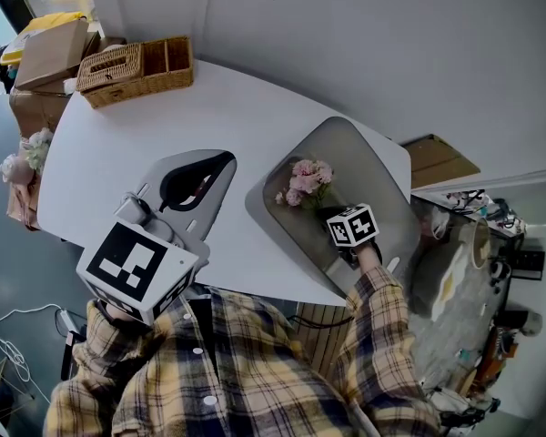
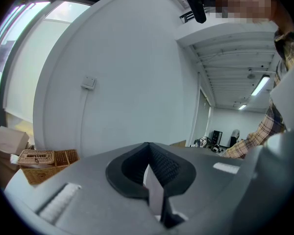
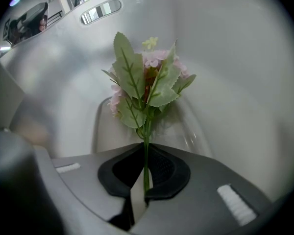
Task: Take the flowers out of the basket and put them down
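A small bunch of pink flowers (image 1: 305, 182) with green leaves lies in a grey tub (image 1: 364, 162) at the right end of the white table (image 1: 118, 144). My right gripper (image 1: 332, 212) points steeply down into the tub. In the right gripper view its jaws (image 3: 146, 153) are shut on the thin green stem, with the flowers (image 3: 144, 82) standing out ahead against the tub wall (image 3: 225, 58). My left gripper (image 1: 226, 159) hovers level over the table's near side, shut and with nothing in it (image 2: 148, 148).
A wicker basket (image 1: 136, 69) with compartments stands at the table's far left corner, also in the left gripper view (image 2: 41, 163). Cardboard boxes (image 1: 50, 53) and another pale bunch of flowers (image 1: 23, 157) sit beyond the table's left end. A cluttered desk is at the right.
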{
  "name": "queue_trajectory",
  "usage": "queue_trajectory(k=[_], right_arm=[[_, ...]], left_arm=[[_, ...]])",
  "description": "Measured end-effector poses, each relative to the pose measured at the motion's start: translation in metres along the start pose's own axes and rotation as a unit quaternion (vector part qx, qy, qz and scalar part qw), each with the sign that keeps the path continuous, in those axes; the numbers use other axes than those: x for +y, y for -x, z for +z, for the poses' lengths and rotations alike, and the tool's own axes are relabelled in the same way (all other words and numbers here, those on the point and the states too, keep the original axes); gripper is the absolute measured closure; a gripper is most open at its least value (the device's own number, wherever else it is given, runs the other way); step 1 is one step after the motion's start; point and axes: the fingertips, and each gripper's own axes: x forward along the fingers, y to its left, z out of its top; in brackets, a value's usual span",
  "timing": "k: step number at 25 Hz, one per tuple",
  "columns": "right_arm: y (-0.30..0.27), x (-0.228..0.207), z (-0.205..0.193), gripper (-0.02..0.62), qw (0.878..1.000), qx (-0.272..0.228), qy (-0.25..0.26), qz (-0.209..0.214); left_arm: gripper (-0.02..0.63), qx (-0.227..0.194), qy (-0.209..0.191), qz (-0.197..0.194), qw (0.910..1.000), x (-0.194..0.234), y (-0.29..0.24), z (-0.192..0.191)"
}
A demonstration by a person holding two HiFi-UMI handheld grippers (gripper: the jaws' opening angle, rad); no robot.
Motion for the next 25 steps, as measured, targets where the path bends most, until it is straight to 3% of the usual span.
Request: queue_trajectory(k=[12,25], right_arm=[[0.021,0.011,0.017,0.584,1.000,-0.025,0.008,0.002],[0.104,0.055,0.066,0.584,0.990,-0.140,0.028,-0.006]], left_arm=[[0.594,-0.009,-0.004,-0.007,0.9999,-0.003,0.008,0.004],[0.594,-0.020,-0.015,-0.038,0.9990,-0.026,0.016,0.013]])
